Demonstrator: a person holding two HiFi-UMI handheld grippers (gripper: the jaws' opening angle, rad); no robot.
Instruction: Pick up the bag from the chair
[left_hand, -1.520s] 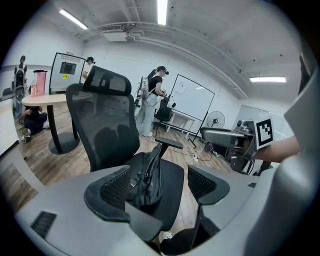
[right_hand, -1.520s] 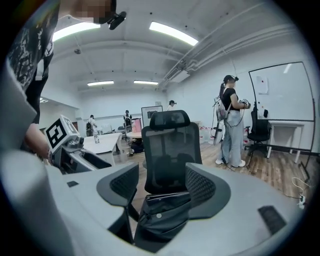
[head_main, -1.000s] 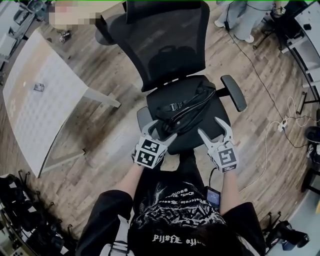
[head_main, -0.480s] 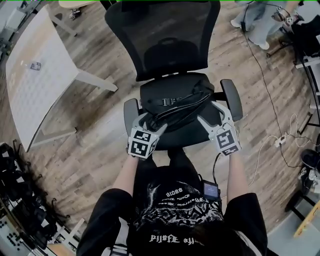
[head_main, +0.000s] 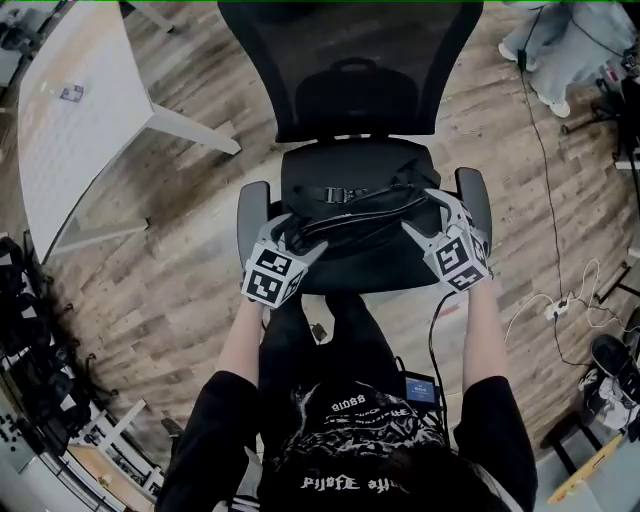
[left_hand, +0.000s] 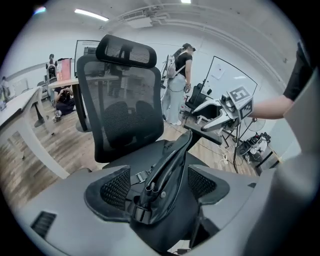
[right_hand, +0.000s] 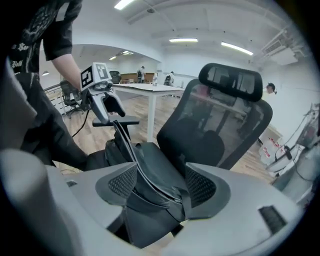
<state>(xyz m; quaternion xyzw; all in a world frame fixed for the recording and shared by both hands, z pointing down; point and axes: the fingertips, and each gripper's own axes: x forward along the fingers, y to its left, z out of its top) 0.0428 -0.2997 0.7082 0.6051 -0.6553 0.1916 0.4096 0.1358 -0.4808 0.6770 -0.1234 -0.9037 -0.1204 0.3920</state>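
A black bag (head_main: 355, 215) lies across the seat (head_main: 375, 268) of a black mesh office chair (head_main: 350, 70), its straps and buckle on top. My left gripper (head_main: 295, 238) is at the bag's left end, open, with its jaws on either side of that end (left_hand: 165, 165). At the bag's right end my right gripper (head_main: 425, 213) also stands open, and the bag (right_hand: 150, 170) fills the space between its pads. In the left gripper view the left gripper (left_hand: 157, 182) shows gaps beside the strap. In the right gripper view the right gripper (right_hand: 162, 187) straddles the bag's end.
The chair's armrests (head_main: 252, 205) (head_main: 478, 195) flank both grippers. A white table (head_main: 80, 130) stands at the left. Cables (head_main: 545, 300) run over the wood floor at the right, and a person (head_main: 550, 50) stands at the back right. Dark clutter (head_main: 40, 400) lines the left edge.
Both grippers have moved forward from the seat's front edge to the two ends of the bag. The bag has stayed on the seat.
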